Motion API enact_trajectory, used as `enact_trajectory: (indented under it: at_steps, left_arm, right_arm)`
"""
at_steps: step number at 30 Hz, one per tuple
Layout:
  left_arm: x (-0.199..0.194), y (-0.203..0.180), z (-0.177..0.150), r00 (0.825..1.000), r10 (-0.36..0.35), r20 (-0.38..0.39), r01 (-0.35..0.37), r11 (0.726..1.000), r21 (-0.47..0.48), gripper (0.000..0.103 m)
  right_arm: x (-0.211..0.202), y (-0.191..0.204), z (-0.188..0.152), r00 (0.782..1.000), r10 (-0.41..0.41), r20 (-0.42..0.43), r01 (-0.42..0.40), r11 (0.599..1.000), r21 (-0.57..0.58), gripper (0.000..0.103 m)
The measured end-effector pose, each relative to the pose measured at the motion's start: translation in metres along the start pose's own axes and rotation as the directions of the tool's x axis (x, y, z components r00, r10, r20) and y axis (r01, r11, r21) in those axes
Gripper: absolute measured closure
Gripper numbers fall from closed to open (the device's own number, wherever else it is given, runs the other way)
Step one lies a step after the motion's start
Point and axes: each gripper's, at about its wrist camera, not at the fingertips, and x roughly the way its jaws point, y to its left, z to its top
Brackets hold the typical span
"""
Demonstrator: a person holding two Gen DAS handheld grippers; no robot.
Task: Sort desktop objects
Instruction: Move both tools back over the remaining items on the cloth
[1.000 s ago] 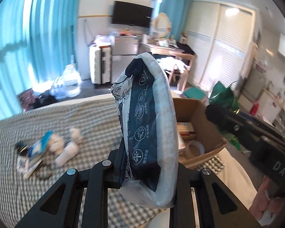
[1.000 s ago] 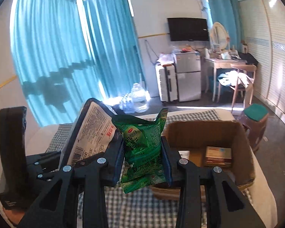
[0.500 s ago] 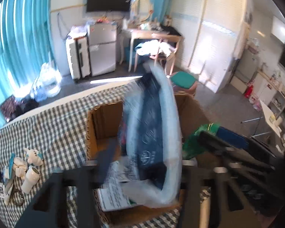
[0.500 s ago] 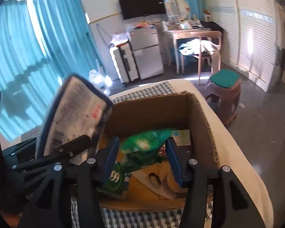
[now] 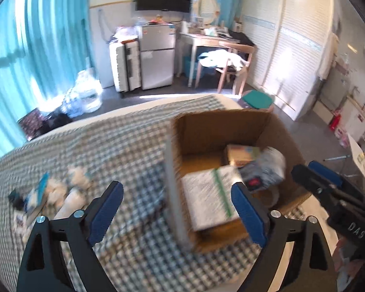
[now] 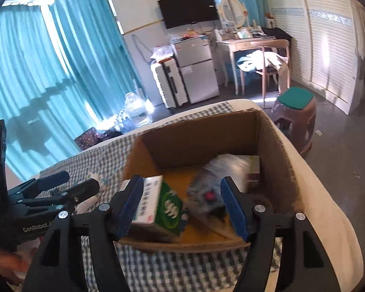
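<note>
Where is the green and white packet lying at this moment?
In the right wrist view, the green and white packet lies inside the brown cardboard box, in its near left corner, left of a blurred grey-white bag.

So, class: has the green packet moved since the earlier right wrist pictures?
Yes. The green packet has left the opening right gripper and dropped down into the cardboard box.

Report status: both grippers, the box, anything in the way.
Left gripper and right gripper empty, jaws opening. Cardboard box holds the green packet and blue-white pack. Small items remain on the checked cloth. Nothing blocking.
</note>
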Motion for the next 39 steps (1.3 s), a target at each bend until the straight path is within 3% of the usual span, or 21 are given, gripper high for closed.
enact_trajectory:
  at_steps: [3, 8, 13, 17, 22, 27, 32, 39]
  left_arm:
    - [-0.022, 0.031, -0.025, 0.996, 0.082, 0.028, -0.081, 0.996, -0.043, 0.002]
    - [-0.052, 0.099, -0.062, 0.981, 0.192, 0.024, -0.188, 0.974, -0.128, 0.001]
    - [-0.077, 0.175, -0.105, 0.945, 0.326, -0.026, -0.323, 0.914, -0.244, 0.000]
    - [-0.086, 0.224, -0.151, 0.934, 0.346, -0.084, -0.353, 0.871, -0.342, 0.000]
    - [-0.084, 0.264, -0.192, 0.916, 0.374, -0.147, -0.401, 0.824, -0.400, 0.000]
    - [-0.077, 0.304, -0.213, 0.906, 0.399, -0.141, -0.414, 0.768, -0.488, 0.000]
    - [-0.049, 0.337, -0.220, 0.891, 0.413, -0.189, -0.449, 0.739, -0.503, 0.000]
    - [-0.002, 0.375, -0.212, 0.887, 0.396, -0.239, -0.461, 0.720, -0.519, 0.000]
  right_arm:
    - [-0.008, 0.032, -0.014, 0.999, 0.050, 0.007, -0.050, 0.998, -0.049, 0.037]
    - [-0.013, 0.098, -0.038, 0.989, 0.146, -0.024, -0.148, 0.977, -0.155, 0.037]
    - [-0.007, 0.155, -0.056, 0.972, 0.225, -0.067, -0.234, 0.957, -0.170, 0.032]
    - [0.003, 0.196, -0.071, 0.952, 0.296, -0.072, -0.304, 0.942, -0.145, 0.031]
    - [0.030, 0.242, -0.100, 0.950, 0.291, -0.117, -0.308, 0.935, -0.175, 0.027]
    - [0.061, 0.273, -0.125, 0.940, 0.275, -0.202, -0.315, 0.925, -0.210, 0.027]
    - [0.098, 0.291, -0.137, 0.937, 0.228, -0.265, -0.294, 0.924, -0.245, 0.027]
    - [0.166, 0.298, -0.130, 0.936, 0.165, -0.310, -0.227, 0.957, -0.178, 0.027]
